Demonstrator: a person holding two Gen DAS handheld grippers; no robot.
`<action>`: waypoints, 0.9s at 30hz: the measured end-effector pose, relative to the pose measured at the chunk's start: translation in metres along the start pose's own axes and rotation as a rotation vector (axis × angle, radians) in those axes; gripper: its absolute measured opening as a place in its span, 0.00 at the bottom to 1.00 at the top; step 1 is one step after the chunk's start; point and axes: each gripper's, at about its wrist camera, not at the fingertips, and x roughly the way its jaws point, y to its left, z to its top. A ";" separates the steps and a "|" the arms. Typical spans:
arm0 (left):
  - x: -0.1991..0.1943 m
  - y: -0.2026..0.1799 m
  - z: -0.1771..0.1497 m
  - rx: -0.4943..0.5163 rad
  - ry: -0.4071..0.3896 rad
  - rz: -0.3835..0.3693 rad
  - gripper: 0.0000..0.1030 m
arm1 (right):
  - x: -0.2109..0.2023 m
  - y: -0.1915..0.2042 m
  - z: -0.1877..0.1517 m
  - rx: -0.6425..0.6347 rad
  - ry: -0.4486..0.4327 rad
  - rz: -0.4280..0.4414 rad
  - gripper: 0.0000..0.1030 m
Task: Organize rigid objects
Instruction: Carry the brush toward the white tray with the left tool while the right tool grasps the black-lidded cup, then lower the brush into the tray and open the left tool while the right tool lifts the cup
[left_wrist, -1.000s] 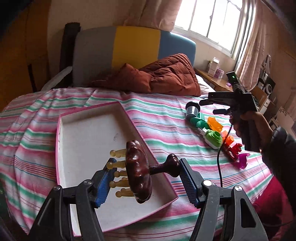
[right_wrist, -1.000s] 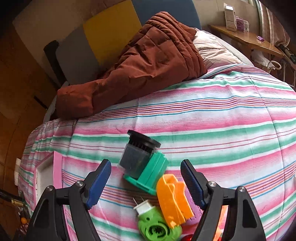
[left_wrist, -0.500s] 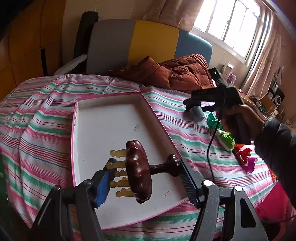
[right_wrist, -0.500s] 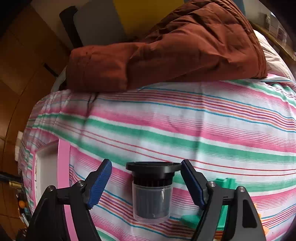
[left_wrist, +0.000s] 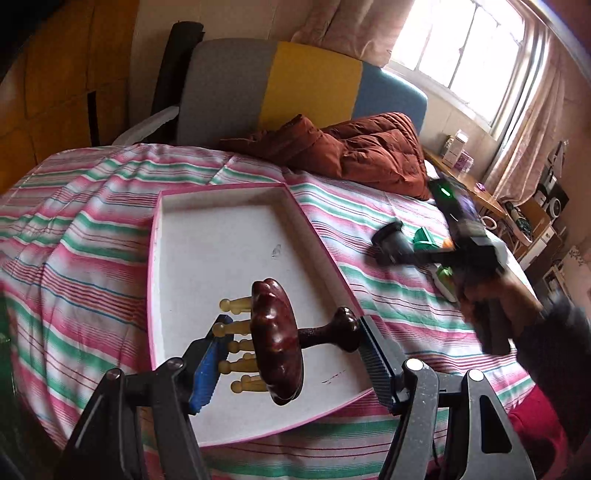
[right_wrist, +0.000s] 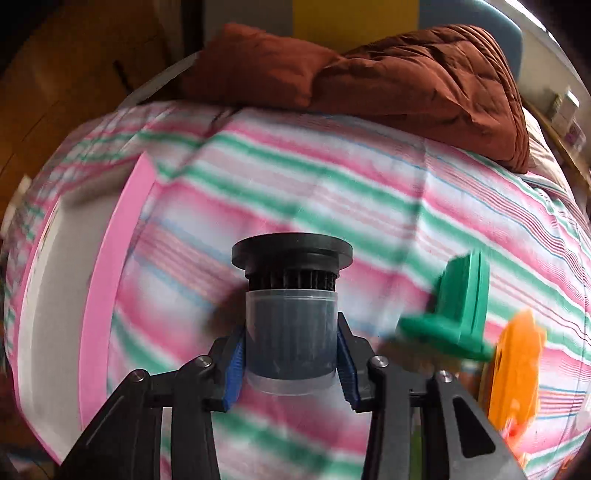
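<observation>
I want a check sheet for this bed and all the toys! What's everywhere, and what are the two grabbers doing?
Surface: striped bedspread, rumpled.
Job's things: pink-rimmed tray, nothing lying in it; wooden massager held above its near end; capped grey cup; green toy and orange toy on the bedspread.
Clutter: brown quilt by the headboard.
Grippers: left gripper shut on the massager; right gripper, jaws just closed, shut on the cup.
Cables: nothing seen.
Surroundings: headboard in grey, yellow and blue, window, curtains, cluttered shelf at right.
</observation>
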 end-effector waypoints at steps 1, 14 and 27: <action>0.000 0.002 0.000 -0.007 0.002 0.000 0.66 | -0.005 0.005 -0.011 -0.016 0.007 0.014 0.41; 0.030 0.046 0.048 -0.098 0.022 0.067 0.66 | -0.034 0.010 -0.078 -0.061 -0.052 0.047 0.41; 0.120 0.083 0.103 -0.100 0.095 0.127 0.67 | -0.031 0.015 -0.077 -0.066 -0.078 0.042 0.41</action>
